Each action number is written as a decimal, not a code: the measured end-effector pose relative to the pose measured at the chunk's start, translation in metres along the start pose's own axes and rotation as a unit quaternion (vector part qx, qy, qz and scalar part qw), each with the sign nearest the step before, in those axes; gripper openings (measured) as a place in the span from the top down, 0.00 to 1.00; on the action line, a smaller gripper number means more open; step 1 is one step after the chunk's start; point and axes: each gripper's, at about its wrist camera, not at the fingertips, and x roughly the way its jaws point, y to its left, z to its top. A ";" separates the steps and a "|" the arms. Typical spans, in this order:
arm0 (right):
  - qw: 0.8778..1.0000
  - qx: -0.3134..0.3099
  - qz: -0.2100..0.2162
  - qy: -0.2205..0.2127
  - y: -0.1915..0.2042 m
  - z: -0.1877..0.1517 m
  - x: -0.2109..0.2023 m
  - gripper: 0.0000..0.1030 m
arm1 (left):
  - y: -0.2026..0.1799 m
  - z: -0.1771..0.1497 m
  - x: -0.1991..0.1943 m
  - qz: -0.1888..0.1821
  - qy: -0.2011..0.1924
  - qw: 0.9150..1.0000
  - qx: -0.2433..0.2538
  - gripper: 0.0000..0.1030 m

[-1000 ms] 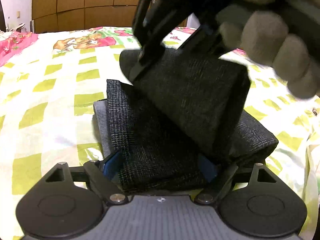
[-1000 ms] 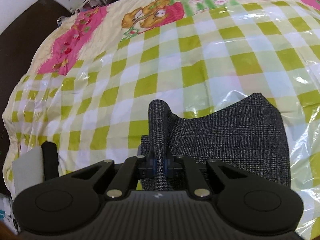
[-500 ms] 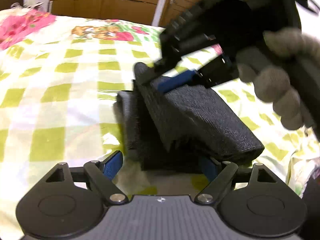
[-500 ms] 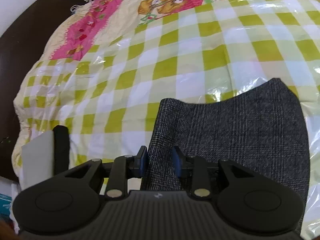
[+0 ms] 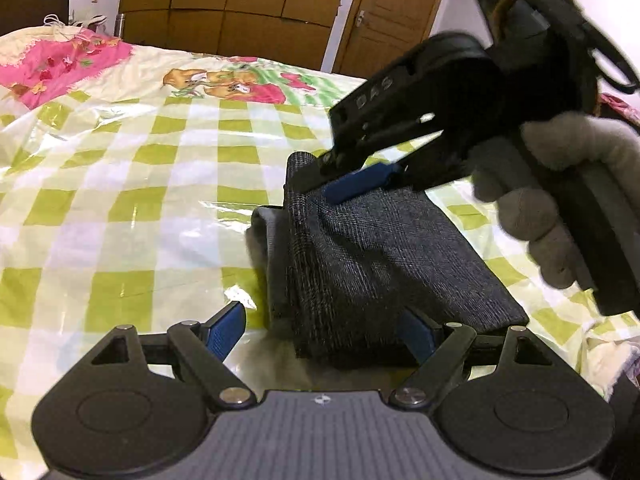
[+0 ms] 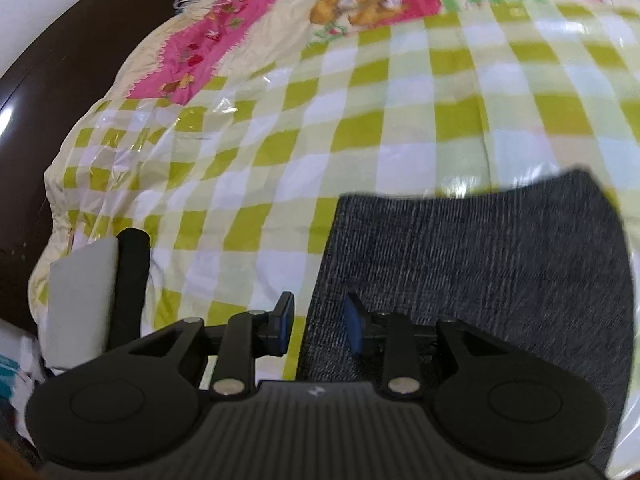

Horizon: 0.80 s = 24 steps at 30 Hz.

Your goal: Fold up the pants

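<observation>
Left wrist view
- Pants (image 5: pixel 384 264): dark grey, folded into a thick bundle, lying on the bed (image 5: pixel 120 200) near the middle of the scene; a lighter grey edge shows along the bundle's left side.
- Left gripper (image 5: pixel 320 334): jaws released, spread wide at the bundle's near end, one blue pad left of the cloth, the other at its right near corner.
- Right gripper (image 5: pixel 356 184): reaches in from the upper right, its blue pad lying on the far top edge of the pants; from here I cannot tell whether its jaws pinch cloth.
- Gloved hand (image 5: pixel 552 200): grey, wrapped around the right gripper's handle.
- Far: brown wardrobe (image 5: pixel 232 4) and a door (image 5: pixel 392 20).

Right wrist view
- Right gripper (image 6: pixel 318 320): jaws released, apart, the left edge of the pants (image 6: pixel 480 272) between them.
- Pants: flat on the bed (image 6: pixel 320 120), right of centre.
- Bed: green and white checks under shiny plastic.
</observation>
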 end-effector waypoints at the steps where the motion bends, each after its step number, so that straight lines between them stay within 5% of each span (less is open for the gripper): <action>1: 1.000 -0.013 -0.005 -0.005 0.001 0.003 -0.002 0.71 | 0.000 0.001 0.005 0.001 0.005 1.000 -0.002 0.11; 10: 0.987 -0.147 -0.052 -0.025 -0.005 0.028 0.010 0.59 | 0.000 0.008 0.030 0.006 0.034 0.999 -0.006 0.18; 16: 0.981 -0.194 0.019 0.016 -0.018 0.046 0.033 0.54 | 0.003 0.008 0.034 0.005 0.046 0.999 -0.021 0.19; 21: 0.979 -0.186 0.066 0.050 -0.024 0.051 0.035 0.73 | -0.003 0.006 0.036 0.006 0.051 0.999 -0.013 0.24; 24: 0.978 -0.192 0.067 0.049 -0.021 0.048 0.028 0.85 | -0.004 0.006 0.036 -0.004 0.051 0.999 -0.018 0.43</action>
